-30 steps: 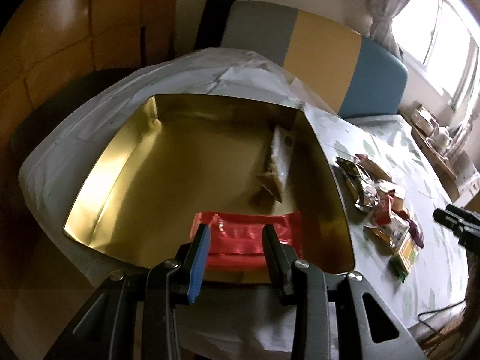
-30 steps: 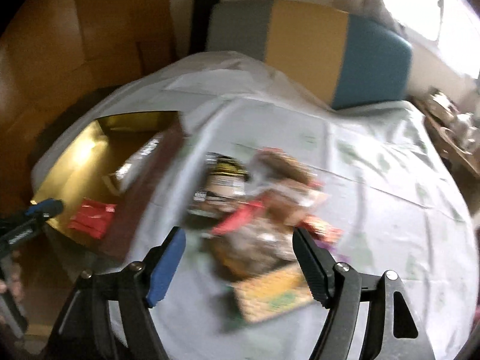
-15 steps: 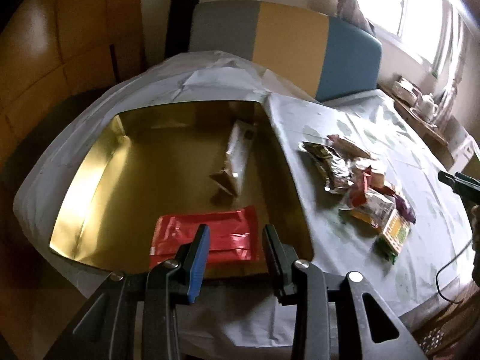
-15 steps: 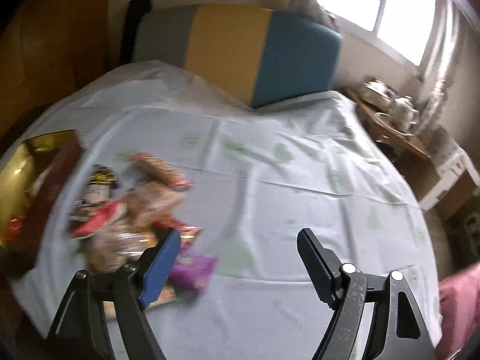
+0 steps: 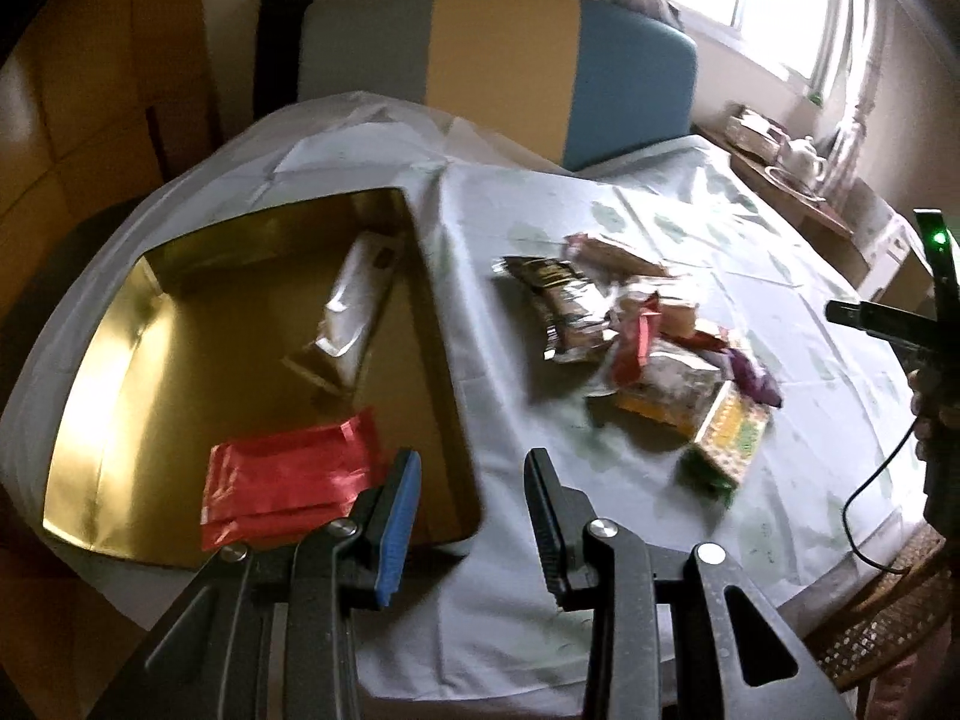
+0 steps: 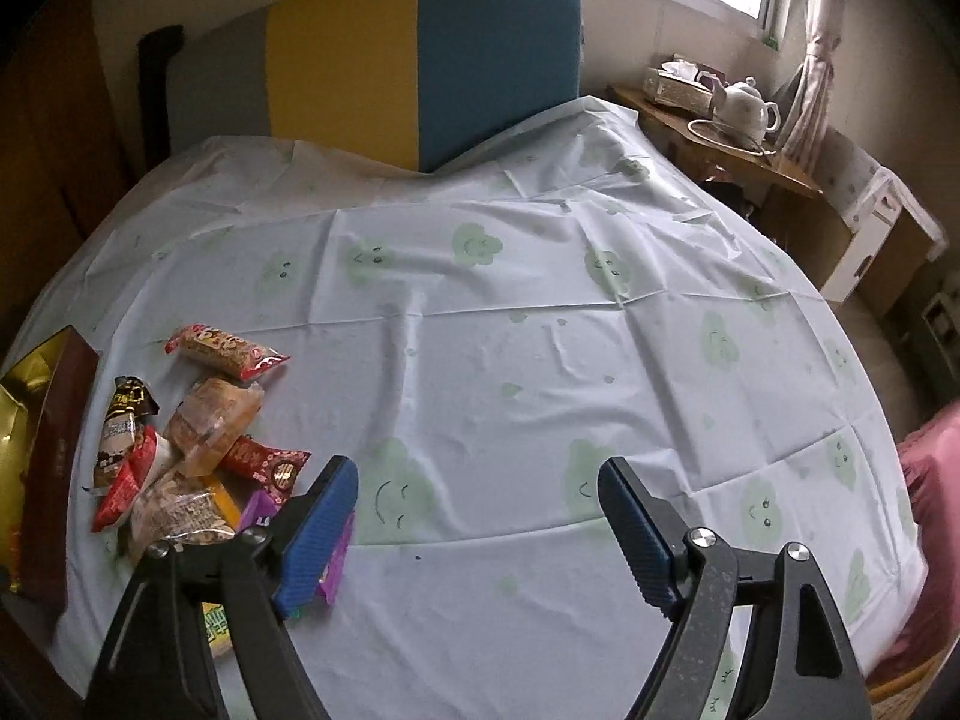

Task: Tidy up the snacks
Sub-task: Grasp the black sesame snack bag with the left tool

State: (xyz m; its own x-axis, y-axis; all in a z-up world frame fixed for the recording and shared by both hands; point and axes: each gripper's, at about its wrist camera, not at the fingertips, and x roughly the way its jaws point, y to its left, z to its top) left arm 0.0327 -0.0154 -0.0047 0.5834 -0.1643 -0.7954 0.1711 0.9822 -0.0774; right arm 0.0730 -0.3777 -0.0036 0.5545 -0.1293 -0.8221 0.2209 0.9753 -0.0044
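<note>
The table (image 6: 540,312), under a pale cloth, carries a gold-lined box (image 5: 120,330) at its left end and a loose pile (image 6: 192,450) of snacks just beside it. Two packets already lie in the box: a red packet (image 5: 288,480) near the front and a silver packet (image 5: 354,294) against the right wall.

The left tool (image 5: 471,516) is parted and empty, hovering over the box's front right corner. The right tool (image 6: 477,531) is spreading wider over bare cloth, nothing between its jaws — the pile sits off its left finger.

Judging by this, the next pick is from the pile. Take an outer, separate packet, such as the purple packet (image 6: 333,558) nearest the right tool — centre it between the jaws before closing, so neighbours aren't dragged along.
</note>
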